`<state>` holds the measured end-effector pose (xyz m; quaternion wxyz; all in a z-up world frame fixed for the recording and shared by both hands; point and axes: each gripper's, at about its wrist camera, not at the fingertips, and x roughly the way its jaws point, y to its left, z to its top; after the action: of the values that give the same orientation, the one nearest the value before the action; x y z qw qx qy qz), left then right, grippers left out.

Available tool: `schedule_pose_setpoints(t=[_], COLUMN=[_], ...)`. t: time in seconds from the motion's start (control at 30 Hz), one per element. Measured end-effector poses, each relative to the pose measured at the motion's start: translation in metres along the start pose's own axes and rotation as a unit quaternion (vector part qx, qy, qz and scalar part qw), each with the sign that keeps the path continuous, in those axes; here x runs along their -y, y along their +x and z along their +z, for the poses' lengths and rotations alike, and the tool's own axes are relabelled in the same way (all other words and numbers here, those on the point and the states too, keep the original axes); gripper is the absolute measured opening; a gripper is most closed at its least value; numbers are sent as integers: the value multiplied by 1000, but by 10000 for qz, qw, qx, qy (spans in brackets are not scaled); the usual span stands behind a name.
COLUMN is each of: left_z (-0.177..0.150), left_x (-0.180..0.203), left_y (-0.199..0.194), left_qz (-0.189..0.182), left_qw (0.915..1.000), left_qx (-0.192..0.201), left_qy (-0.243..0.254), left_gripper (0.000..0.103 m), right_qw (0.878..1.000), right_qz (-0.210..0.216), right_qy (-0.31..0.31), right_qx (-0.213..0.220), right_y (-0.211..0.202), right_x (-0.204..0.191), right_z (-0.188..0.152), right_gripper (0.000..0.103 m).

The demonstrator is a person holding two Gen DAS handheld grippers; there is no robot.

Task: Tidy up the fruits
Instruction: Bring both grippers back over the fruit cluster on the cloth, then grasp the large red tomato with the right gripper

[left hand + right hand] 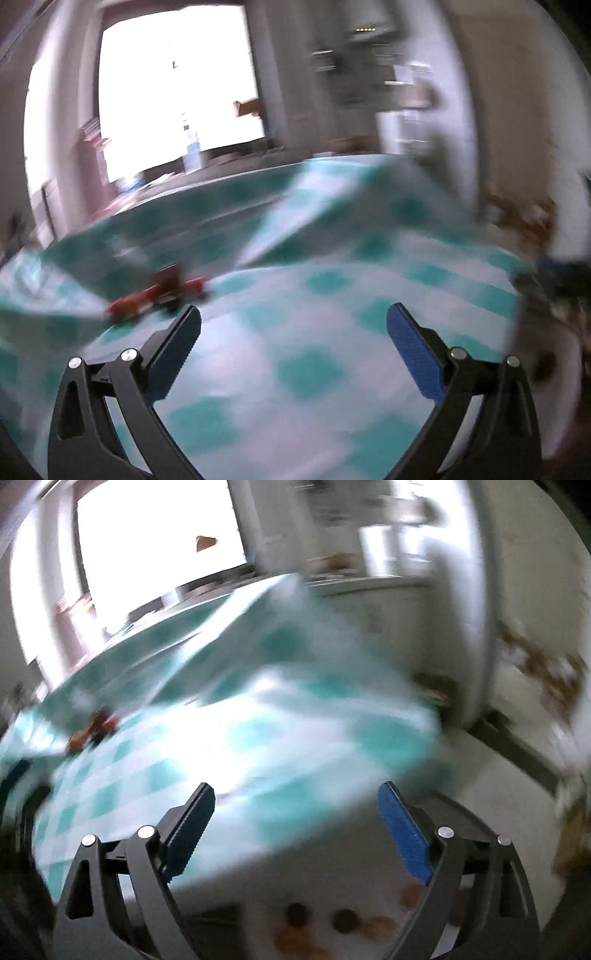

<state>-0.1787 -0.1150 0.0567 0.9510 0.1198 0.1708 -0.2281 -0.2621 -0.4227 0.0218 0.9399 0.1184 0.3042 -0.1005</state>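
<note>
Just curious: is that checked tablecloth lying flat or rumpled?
Rumpled: the checked tablecloth rises in a folded ridge across its middle in both views.

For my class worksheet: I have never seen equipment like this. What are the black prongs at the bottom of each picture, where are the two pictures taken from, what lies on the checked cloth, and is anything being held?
There is no robot here: a person holds a two-fingered grasping tool in each hand, and a wide-angle camera on each looks forward along its fingers. One picture comes from the left tool, the other from the right tool. Both are blurred. Both tools are open, with nothing between their fingers. Below them lies a teal-and-white checked cloth. A small red and dark thing rests on it, too smeared to identify. The right view also shows brown round spots on a white surface beside the cloth's edge, which I cannot identify.
</note>
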Motion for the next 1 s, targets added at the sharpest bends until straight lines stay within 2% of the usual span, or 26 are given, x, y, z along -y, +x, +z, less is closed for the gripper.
schedule_pose_setpoints(t=[0.1, 0.13, 0.2, 0.27, 0.37, 0.43, 0.5, 0.6, 0.73, 0.8, 0.87, 1.0], left_z=[7, 9, 11, 11, 10, 11, 11, 2, -16, -20, -23, -22], left_x=[-76, -106, -149, -194, -245, -269, -286, -298, -301, -306, -310, -309], left_y=[26, 37, 52, 72, 96, 107, 118, 122, 119, 119, 121, 128], left_qz=[608, 894, 1214, 1533, 1737, 1853, 1914, 1831, 1652, 1584, 1581, 1622], left_qw=[9953, 9902, 9809, 9662, 9448, 9337, 9261, 9203, 9258, 9225, 9191, 9228], left_qx=[-292, -460, -664, -841, -992, -995, -957, -848, -862, -878, -881, -888], left_qy=[-700, -967, -1370, -1896, -2595, -2898, -3107, -3351, -3290, -3410, -3500, -3379], left_gripper=[101, 101, 101, 101, 101, 101, 101, 101, 101, 101, 101, 101], right_qw=[9969, 9955, 9920, 9881, 9833, 9801, 9748, 9702, 9643, 9615, 9595, 9581], right_qz=[472, 597, 795, 1002, 1066, 1078, 1055, 1017, 993, 969, 1000, 1115], right_qy=[-517, -606, -751, -876, -1220, -1500, -1819, -2056, -2258, -2312, -2305, -2245], right_qx=[-351, -414, -635, -775, -832, -732, -749, -778, -965, -1129, -1270, -1385], right_y=[37, 46, 70, 90, 115, 136, 159, 182, 219, 237, 250, 266], right_x=[-65, -86, -126, -155, -207, -237, -265, -290, -315, -325, -330, -342], right_z=[11, 15, 26, 33, 42, 52, 64, 77, 92, 95, 97, 105], right_gripper=[88, 88, 88, 88, 88, 88, 86, 77, 67, 61, 59, 57])
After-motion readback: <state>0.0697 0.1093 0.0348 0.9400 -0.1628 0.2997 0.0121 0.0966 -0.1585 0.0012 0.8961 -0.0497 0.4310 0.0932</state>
